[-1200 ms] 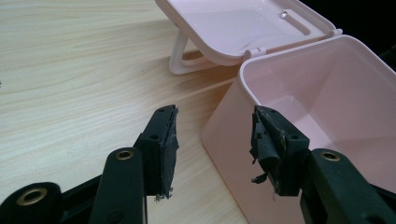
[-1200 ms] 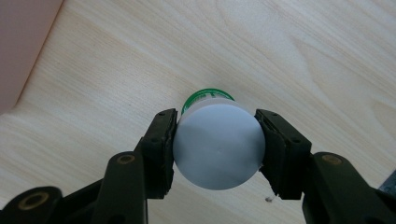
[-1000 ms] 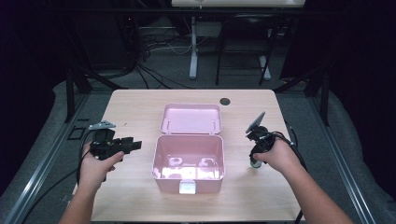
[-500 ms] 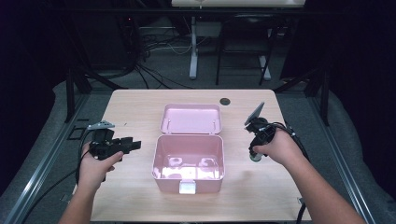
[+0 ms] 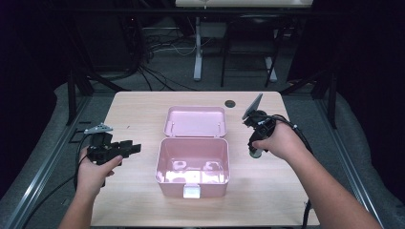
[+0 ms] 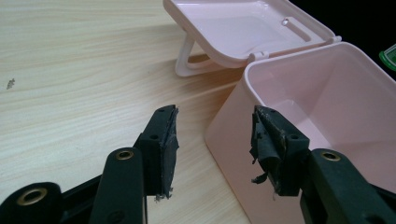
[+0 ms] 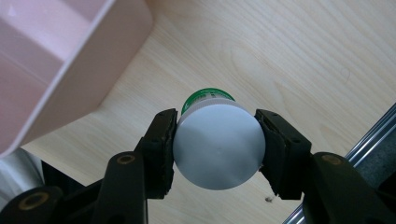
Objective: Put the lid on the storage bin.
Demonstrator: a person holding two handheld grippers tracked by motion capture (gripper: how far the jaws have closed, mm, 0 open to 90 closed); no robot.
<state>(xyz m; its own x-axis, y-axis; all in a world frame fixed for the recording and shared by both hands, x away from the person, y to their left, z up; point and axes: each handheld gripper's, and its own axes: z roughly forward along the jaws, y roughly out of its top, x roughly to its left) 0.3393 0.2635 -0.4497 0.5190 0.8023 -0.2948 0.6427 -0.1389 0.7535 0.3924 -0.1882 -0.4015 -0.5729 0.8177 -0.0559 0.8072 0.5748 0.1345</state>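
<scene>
A pink plastic box (image 5: 193, 168) stands open in the middle of the wooden table, its lid (image 5: 195, 121) laid back flat behind it. My right gripper (image 5: 255, 151) hangs above the table to the right of the box, pointing down, shut on a round jar (image 7: 217, 139) with a white cap and a green label. The jar (image 5: 256, 152) shows just below the hand. My left gripper (image 5: 134, 148) rests left of the box, open, with nothing between its pads (image 6: 166, 140). The box's near wall (image 6: 233, 126) lies just beyond those jaws.
A small dark round disc (image 5: 230, 103) sits near the table's far edge. The table (image 5: 138, 114) has bare wood on both sides of the box. Metal rails (image 5: 43, 157) run along both sides of the table. Cables trail from each gripper.
My right hand has risen from the table with the jar held in its jaws and drifted slightly. The left hand and the box have stayed where they were.
</scene>
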